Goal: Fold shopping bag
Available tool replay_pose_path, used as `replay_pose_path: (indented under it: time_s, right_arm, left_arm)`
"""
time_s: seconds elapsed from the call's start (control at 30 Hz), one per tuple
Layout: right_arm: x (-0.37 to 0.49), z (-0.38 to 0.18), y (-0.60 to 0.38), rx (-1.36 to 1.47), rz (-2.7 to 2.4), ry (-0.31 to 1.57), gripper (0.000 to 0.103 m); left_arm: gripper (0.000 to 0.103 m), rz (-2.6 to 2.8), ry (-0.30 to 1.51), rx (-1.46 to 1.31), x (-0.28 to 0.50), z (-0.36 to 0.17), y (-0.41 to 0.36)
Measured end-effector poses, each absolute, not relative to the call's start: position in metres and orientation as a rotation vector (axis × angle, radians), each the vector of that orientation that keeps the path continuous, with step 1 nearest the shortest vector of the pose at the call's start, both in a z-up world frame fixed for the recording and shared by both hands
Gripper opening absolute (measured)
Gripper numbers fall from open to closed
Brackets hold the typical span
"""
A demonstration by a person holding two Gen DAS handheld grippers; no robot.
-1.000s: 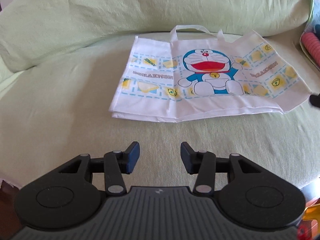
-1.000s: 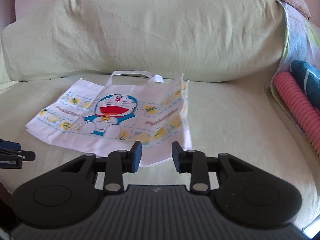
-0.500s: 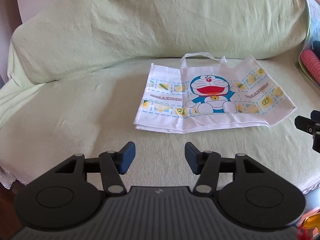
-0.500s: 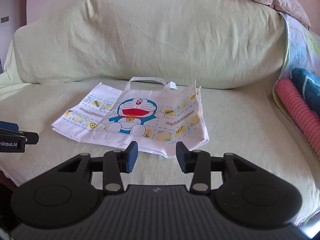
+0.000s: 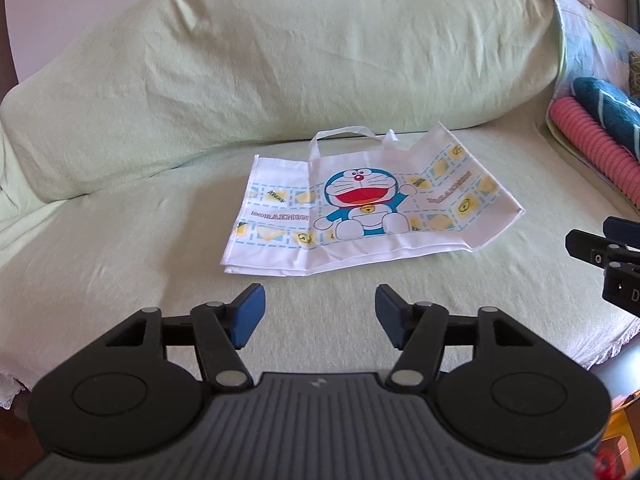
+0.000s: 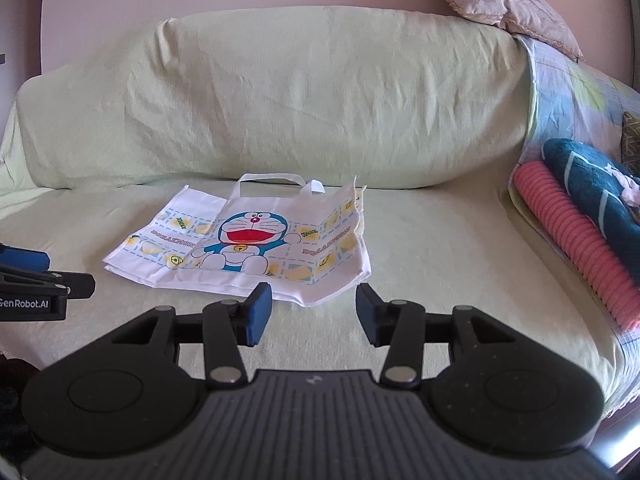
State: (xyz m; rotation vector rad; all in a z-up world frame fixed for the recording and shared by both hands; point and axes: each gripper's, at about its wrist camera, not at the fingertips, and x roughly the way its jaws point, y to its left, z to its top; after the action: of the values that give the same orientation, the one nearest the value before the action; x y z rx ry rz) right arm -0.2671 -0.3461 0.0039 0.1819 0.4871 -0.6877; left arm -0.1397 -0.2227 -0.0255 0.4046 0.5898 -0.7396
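Two grippers hover near the sofa's front edge, both empty. On the left, the left gripper (image 5: 320, 312) has just been opening its jaws, which stand wide apart with only the green sofa cover (image 5: 120, 240) showing between them. Mid-seat and farther back lies the Doraemon shopping bag (image 5: 360, 208), flat, printed side up, white handles (image 5: 344, 136) pointing toward the backrest; its left part looks doubled over in layers, so some folding may be done, though I cannot be sure. To the right, the right gripper (image 6: 314, 312) has also just been opening, nothing between its jaws. Rolled towels (image 6: 576, 240) sit far right. Further folds probably remain.
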Motion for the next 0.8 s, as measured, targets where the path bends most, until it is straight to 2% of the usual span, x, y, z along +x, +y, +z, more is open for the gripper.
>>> replay_pose_path:
  time_s: [0.63,0.8]
  right_arm:
    - [-0.272,-0.005,-0.350,0.186,-0.664,0.497,0.051]
    - [-0.272,-0.022,-0.359,0.162,-0.670,0.536,0.056]
  left_arm:
    - [0.066,-0.768,0.583,0.413,-0.140,-0.030,-0.219]
    - [0.071,-0.802,0.518,0.459,-0.125,-0.048,-0.208]
